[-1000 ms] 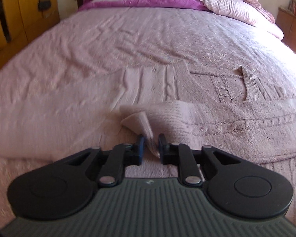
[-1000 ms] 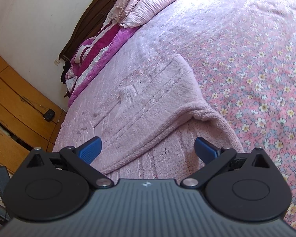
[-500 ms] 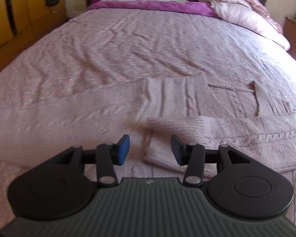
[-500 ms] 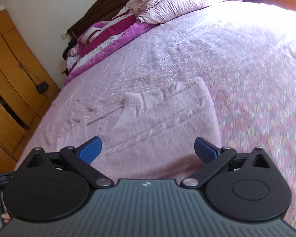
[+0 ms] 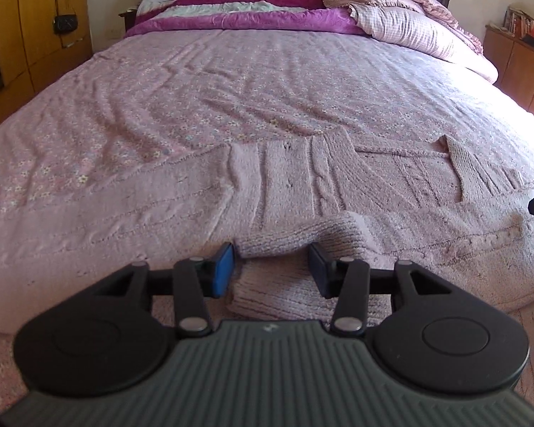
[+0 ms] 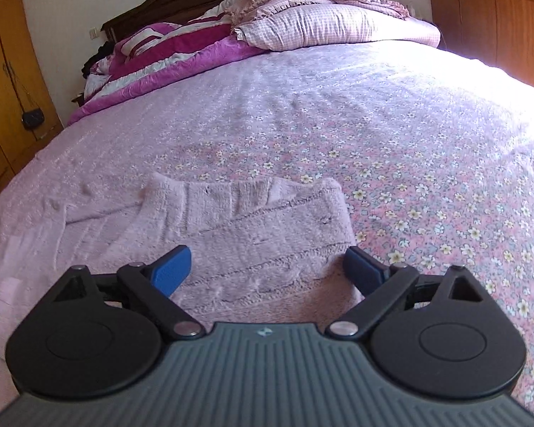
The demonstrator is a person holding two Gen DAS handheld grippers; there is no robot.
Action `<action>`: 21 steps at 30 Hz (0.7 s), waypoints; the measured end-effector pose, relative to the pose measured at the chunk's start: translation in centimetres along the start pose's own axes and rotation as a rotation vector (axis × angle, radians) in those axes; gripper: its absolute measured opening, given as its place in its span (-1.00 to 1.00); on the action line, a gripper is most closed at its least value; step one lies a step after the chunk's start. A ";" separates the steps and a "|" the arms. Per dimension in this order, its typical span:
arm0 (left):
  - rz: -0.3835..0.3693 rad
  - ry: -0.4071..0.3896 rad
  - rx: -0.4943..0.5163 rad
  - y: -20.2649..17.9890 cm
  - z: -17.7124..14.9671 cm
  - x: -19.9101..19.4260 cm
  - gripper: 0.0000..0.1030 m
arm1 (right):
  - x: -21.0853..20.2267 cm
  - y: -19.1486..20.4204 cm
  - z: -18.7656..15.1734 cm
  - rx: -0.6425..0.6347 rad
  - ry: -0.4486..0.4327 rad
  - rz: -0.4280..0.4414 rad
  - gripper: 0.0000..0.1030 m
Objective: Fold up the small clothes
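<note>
A pale pink knitted sweater lies flat on the bed near its front edge. One sleeve is folded in over the body, and its ribbed cuff rests between the fingers of my left gripper. That gripper is partly open and its blue pads do not pinch the cuff. In the right wrist view the sweater shows its neckline and right side. My right gripper hovers wide over the sweater's lower right part. Its jaws are closing slightly, with the knit below them and nothing gripped.
The flowered pink bedsheet stretches far beyond the sweater. A magenta quilt and a checked pillow are piled at the headboard. A wooden wardrobe stands on the left and low wooden cabinets on the right.
My left gripper opened and let go of the sleeve cuff, which now lies on the sweater. My right gripper rolled level and swung across over the sweater's right side.
</note>
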State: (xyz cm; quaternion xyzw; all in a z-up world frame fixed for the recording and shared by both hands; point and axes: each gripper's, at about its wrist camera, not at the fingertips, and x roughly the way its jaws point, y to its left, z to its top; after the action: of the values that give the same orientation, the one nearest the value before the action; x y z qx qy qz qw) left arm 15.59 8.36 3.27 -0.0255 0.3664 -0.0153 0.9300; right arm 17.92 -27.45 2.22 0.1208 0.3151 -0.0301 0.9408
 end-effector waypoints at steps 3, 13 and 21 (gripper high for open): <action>-0.004 -0.034 -0.024 0.5 0.0 -0.7 -0.07 | 0.4 0.0 -0.3 -0.020 -0.017 -0.002 0.87; 0.012 -0.023 -0.008 0.1 -0.3 0.6 -0.01 | 1.6 -1.4 -0.8 0.036 -0.039 -0.044 0.81; 0.018 -0.159 0.056 -0.9 0.6 -2.2 -0.77 | 0.6 -0.9 -1.2 0.013 -0.115 -0.047 -0.72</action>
State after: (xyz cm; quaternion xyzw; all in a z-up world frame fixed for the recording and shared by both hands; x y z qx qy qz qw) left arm 14.40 7.60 5.23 0.0027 0.2912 -0.0151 0.9565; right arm 17.54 -28.03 0.71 0.1176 0.2633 -0.0612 0.9556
